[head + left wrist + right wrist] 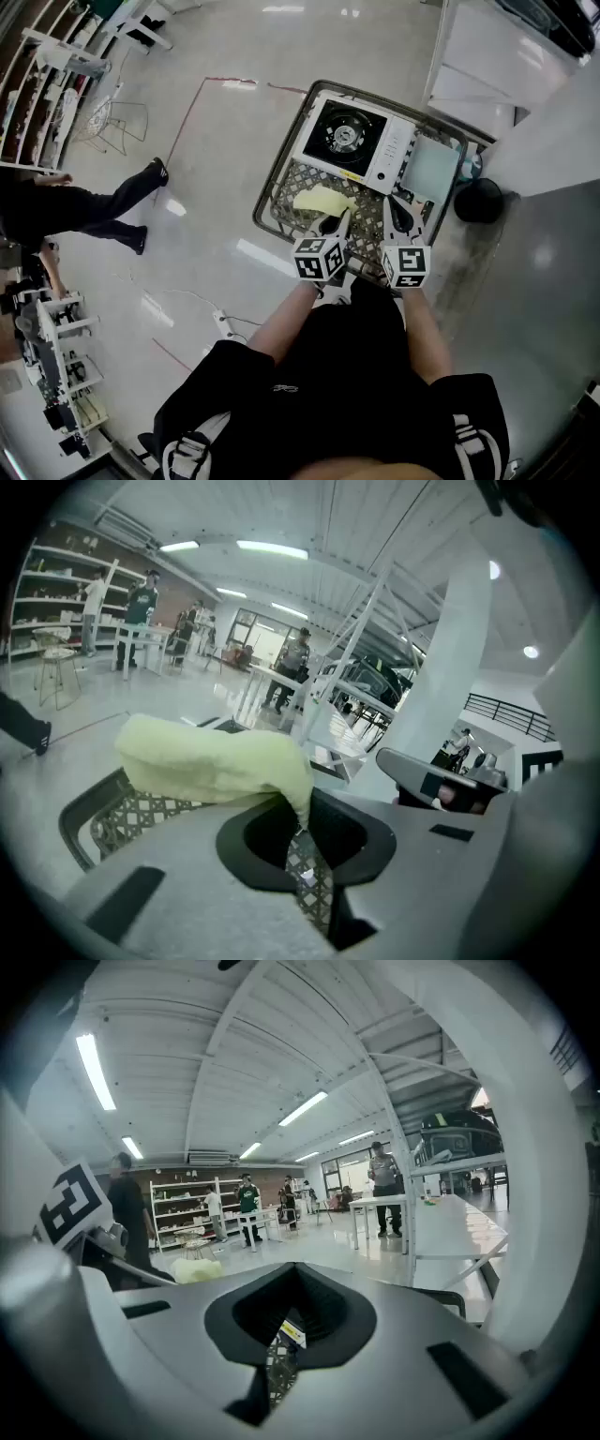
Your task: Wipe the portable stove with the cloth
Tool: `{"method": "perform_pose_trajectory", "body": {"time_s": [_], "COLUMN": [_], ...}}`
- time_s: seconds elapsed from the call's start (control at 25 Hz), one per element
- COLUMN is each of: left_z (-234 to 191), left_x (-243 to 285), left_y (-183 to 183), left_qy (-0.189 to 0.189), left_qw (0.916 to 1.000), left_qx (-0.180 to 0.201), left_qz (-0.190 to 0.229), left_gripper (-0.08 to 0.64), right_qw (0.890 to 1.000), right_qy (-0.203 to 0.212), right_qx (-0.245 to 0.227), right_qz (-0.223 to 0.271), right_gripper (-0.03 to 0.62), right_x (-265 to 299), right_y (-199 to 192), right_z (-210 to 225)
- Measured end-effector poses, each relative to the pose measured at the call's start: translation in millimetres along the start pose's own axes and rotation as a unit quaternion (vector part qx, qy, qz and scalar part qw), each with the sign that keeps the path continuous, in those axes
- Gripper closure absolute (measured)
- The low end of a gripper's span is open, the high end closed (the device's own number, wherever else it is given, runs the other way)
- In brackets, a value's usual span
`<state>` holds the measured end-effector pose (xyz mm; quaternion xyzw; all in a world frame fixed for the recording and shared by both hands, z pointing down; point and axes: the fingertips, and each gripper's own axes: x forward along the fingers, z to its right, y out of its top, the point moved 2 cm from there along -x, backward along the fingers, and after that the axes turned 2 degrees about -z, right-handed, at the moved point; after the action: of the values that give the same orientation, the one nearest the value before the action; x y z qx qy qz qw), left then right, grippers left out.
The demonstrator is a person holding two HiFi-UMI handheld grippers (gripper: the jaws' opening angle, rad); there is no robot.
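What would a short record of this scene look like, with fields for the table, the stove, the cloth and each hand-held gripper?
table: small, lattice top, dark frame
portable stove: white with a black burner, on the table's far side
cloth: pale yellow, just in front of the stove, not on it
left hand-held gripper: shut on the cloth
right hand-held gripper: shut, empty, beside the left one
wiping: not yet begun

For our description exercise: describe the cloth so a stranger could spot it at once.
Find the lattice-topped table on the shiny floor. On the near side of its white portable stove, the left gripper pinches the cloth: the only soft, pale yellow thing.
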<state>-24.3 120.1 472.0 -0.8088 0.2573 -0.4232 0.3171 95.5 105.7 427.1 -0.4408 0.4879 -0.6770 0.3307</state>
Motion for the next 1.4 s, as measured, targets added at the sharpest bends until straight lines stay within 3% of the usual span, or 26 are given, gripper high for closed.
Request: {"method": "perform_pose_trajectory", "body": {"time_s": [0.36,0.64,0.96,1.16,1.4], "left_z": [24.1,47.0,74.4,111.0,167.1], "left_x": [-98.7,-177.1,-217.4,-226.7,-230.7], "left_y": [11.4,-8.5,-25.4,-30.0,-38.2], "left_qy": [-0.005,-0.011,0.009,0.024,0.048], "left_qw": [0.9931,0.9879,0.9799,0.9735,0.969], "left_qx": [0.077,0.089,0.119,0.143,0.133], "left_qz": [0.088,0.127,0.16,0.177,0.202], "left_gripper": [0.516,0.515,0.515,0.516,0.516], "right_qw": [1.0,0.998,0.997,0.996,0.994], "right_qy": [0.012,0.002,-0.022,0.003,0.032], "right_qx": [-0.002,-0.029,-0.039,-0.048,-0.068], "right_qz": [0.026,0.054,0.066,0.075,0.075], "right_gripper": [0.588,0.588,0.588,0.588,0.588], "right_x": [-55.3,-132.2,-200.0,-222.1,-258.4], "right_y": [22.0,41.8,46.3,52.5,69.2], "right_z": [-70.3,-124.6,-112.3,-104.2,-76.4]}}
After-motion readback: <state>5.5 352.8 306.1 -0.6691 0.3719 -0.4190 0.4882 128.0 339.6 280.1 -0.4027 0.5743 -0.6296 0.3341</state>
